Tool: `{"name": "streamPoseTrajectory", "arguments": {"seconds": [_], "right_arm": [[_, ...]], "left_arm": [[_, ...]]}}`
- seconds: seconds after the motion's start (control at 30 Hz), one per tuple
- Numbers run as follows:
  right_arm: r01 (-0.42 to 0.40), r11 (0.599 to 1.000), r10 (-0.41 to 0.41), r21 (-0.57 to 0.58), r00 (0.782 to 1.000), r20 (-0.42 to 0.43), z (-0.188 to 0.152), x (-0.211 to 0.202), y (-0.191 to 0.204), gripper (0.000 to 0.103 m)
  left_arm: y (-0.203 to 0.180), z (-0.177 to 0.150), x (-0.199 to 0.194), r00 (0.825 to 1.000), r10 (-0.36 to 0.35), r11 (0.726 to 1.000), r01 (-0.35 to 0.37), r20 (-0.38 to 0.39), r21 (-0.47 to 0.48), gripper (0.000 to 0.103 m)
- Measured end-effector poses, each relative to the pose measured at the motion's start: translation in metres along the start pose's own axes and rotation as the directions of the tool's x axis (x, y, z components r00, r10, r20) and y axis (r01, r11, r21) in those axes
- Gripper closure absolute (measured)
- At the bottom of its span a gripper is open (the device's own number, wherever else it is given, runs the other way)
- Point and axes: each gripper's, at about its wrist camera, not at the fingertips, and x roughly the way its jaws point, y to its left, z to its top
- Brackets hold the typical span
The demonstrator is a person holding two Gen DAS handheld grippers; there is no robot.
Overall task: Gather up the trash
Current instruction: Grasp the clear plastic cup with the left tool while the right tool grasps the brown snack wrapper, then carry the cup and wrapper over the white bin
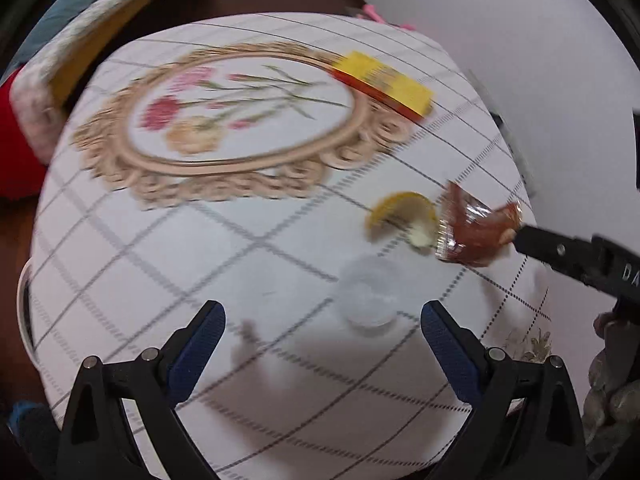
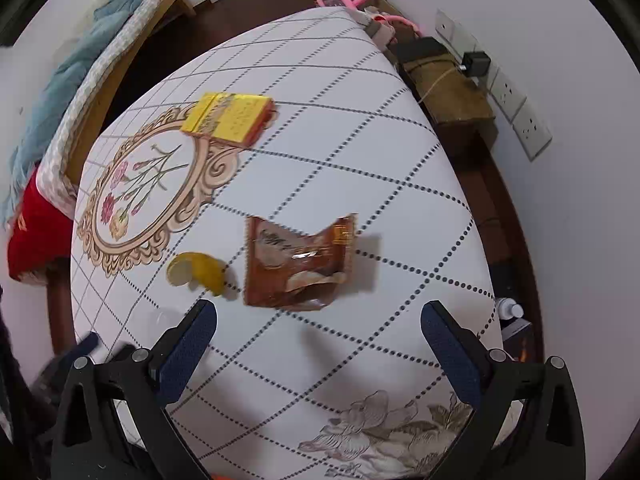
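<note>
A brown snack wrapper (image 2: pixel 298 266) lies on the white checked tablecloth (image 2: pixel 360 140), ahead of my open, empty right gripper (image 2: pixel 318 328). A yellow lemon peel (image 2: pixel 198 272) lies just left of it. In the left wrist view the wrapper (image 1: pixel 474 228) and peel (image 1: pixel 404 218) sit at the right, with the right gripper's black arm (image 1: pixel 576 256) next to the wrapper. A clear plastic cup (image 1: pixel 366 294) lies between and ahead of the open fingers of my left gripper (image 1: pixel 322 332). A yellow and red box (image 2: pixel 230 118) lies further back.
An embroidered floral oval (image 1: pixel 240 112) decorates the cloth. A bed with blue and red bedding (image 2: pixel 60 120) stands to the left. A brown box (image 2: pixel 448 88), pink items (image 2: pixel 352 0) and wall sockets (image 2: pixel 516 108) are beyond the table's right edge.
</note>
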Motion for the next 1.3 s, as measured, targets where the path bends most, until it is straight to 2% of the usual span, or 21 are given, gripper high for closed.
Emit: {"name": "streamPoseTrajectory", "arguments": {"seconds": [0.1, 0.3, 0.37, 0.43, 0.53, 0.63, 0.67, 0.7, 0.73, 0.8, 0.9, 1.17, 1.3], "right_arm": [[-0.015, 1.0, 0.014, 0.012, 1.0, 0.004, 0.002, 0.004, -0.004, 0.0], [-0.05, 0.999, 0.05, 0.012, 0.999, 0.005, 0.007, 0.016, -0.003, 0.002], [-0.06, 0.998, 0.059, 0.008, 0.998, 0.006, 0.008, 0.02, 0.001, 0.007], [-0.07, 0.998, 0.07, 0.007, 0.998, 0.008, 0.009, 0.024, 0.005, 0.009], [-0.079, 0.997, 0.078, 0.016, 0.997, 0.017, 0.009, 0.029, 0.008, 0.01], [-0.081, 0.996, 0.08, 0.028, 0.997, 0.022, 0.009, 0.034, 0.01, 0.02], [-0.076, 0.997, 0.075, 0.026, 0.997, 0.024, 0.008, 0.036, 0.011, 0.02], [-0.066, 0.998, 0.065, 0.017, 0.997, 0.04, 0.007, 0.036, 0.012, 0.024], [-0.053, 0.999, 0.052, 0.005, 0.997, 0.058, 0.007, 0.035, 0.014, 0.035], [-0.007, 1.0, 0.009, -0.02, 0.996, 0.084, 0.005, 0.035, 0.017, 0.043], [0.012, 1.0, -0.011, -0.009, 0.993, 0.121, 0.002, 0.035, 0.017, 0.06], [0.016, 1.0, -0.014, -0.011, 0.988, 0.157, -0.001, 0.025, 0.011, 0.067], [0.007, 1.0, -0.004, -0.019, 0.983, 0.183, -0.006, 0.009, 0.01, 0.069]], "left_arm": [[-0.015, 0.004, 0.015, 1.0, 0.006, 0.999, -0.005, -0.01, 0.032, 0.005], [-0.025, 0.012, 0.029, 0.998, 0.062, 0.996, -0.062, -0.006, 0.06, 0.048], [-0.026, 0.014, 0.03, 0.997, 0.076, 0.995, -0.077, 0.012, 0.068, 0.054], [-0.025, 0.017, 0.032, 0.995, 0.095, 0.992, -0.097, 0.022, 0.082, 0.065], [-0.022, 0.019, 0.033, 0.992, 0.125, 0.988, -0.128, 0.037, 0.09, 0.066], [-0.017, 0.02, 0.033, 0.986, 0.156, 0.983, -0.16, 0.052, 0.09, 0.066], [-0.016, 0.021, 0.033, 0.984, 0.17, 0.98, -0.175, 0.057, 0.092, 0.066], [-0.015, 0.021, 0.034, 0.981, 0.182, 0.978, -0.188, 0.062, 0.094, 0.066], [-0.015, 0.022, 0.035, 0.978, 0.197, 0.975, -0.203, 0.068, 0.095, 0.066], [-0.018, 0.025, 0.037, 0.975, 0.21, 0.972, -0.216, 0.073, 0.091, 0.066], [-0.012, 0.02, 0.029, 0.972, 0.222, 0.969, -0.228, 0.078, 0.09, 0.066], [-0.002, 0.02, 0.01, 0.963, 0.243, 0.962, -0.254, 0.117, 0.095, 0.066], [0.003, 0.025, -0.015, 0.958, 0.239, 0.963, -0.255, 0.159, 0.083, 0.066]]}}
